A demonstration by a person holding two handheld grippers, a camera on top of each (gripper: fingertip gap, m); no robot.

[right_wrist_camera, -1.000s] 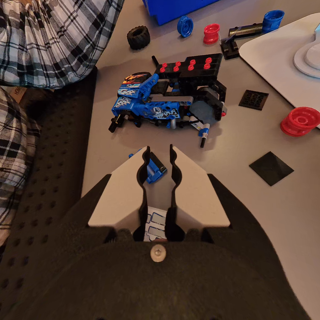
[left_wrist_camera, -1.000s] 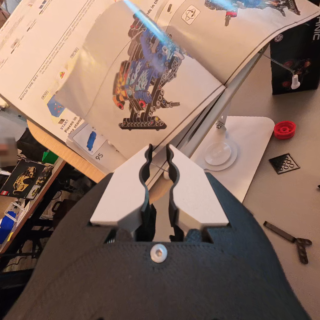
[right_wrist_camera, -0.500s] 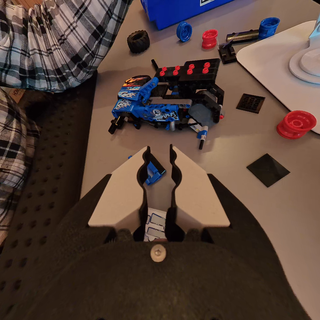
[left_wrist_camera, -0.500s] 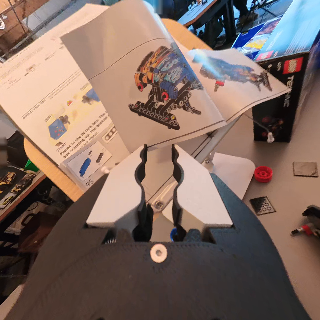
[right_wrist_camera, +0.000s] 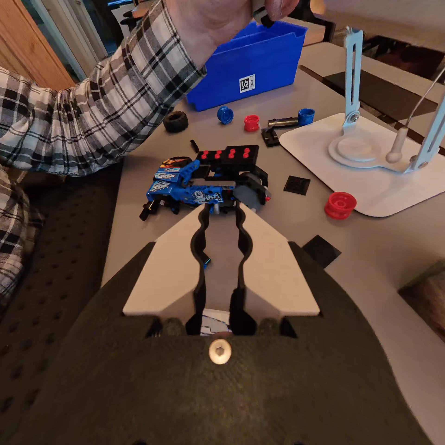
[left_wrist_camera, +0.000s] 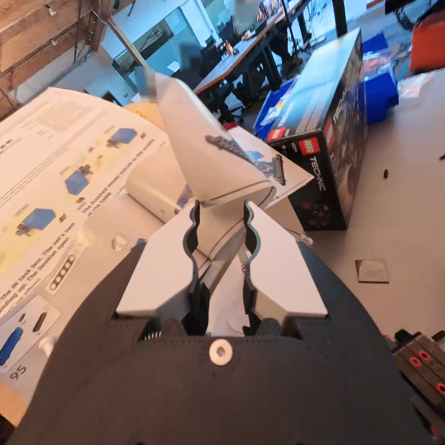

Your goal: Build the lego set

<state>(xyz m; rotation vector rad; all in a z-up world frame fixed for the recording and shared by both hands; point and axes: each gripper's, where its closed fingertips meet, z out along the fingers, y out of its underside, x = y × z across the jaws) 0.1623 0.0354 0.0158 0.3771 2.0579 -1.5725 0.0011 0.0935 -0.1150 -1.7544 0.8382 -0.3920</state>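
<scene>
- Open office behind; work surface is a smooth grey table (right_wrist_camera: pixel 361 277) with a white flat-based booklet stand (right_wrist_camera: pixel 375 183) on it.
- Left gripper (left_wrist_camera: pixel 221 209): jaws spread, nothing between them. A second ago they stood narrower, right at the lower edge of the paper instruction booklet (left_wrist_camera: pixel 72 192); now wider, and the view has tipped up towards the room.
- A loose booklet page (left_wrist_camera: pixel 216 168) stands curled up mid-turn just past my left fingertips. Cannot tell whether it touches them. Judgement: page flip in progress, not yet settled.
- Right gripper (right_wrist_camera: pixel 220 209): jaws spread, empty. It has lifted and tilted since a second ago; its tips now line up with the near side of the half-built blue-and-black lego truck (right_wrist_camera: pixel 204 183), which lies on the table and has not moved.
- Small blue lego piece (right_wrist_camera: pixel 206 261) now mostly hidden behind the left finger of the right gripper.
- Loose parts unchanged: red wheel hub (right_wrist_camera: pixel 340 205), black rubber tyre (right_wrist_camera: pixel 175 121), blue plastic bin (right_wrist_camera: pixel 248 67) behind.
- Meaning: no building this moment; I am consulting the next step. Wheels appear still unfitted.
</scene>
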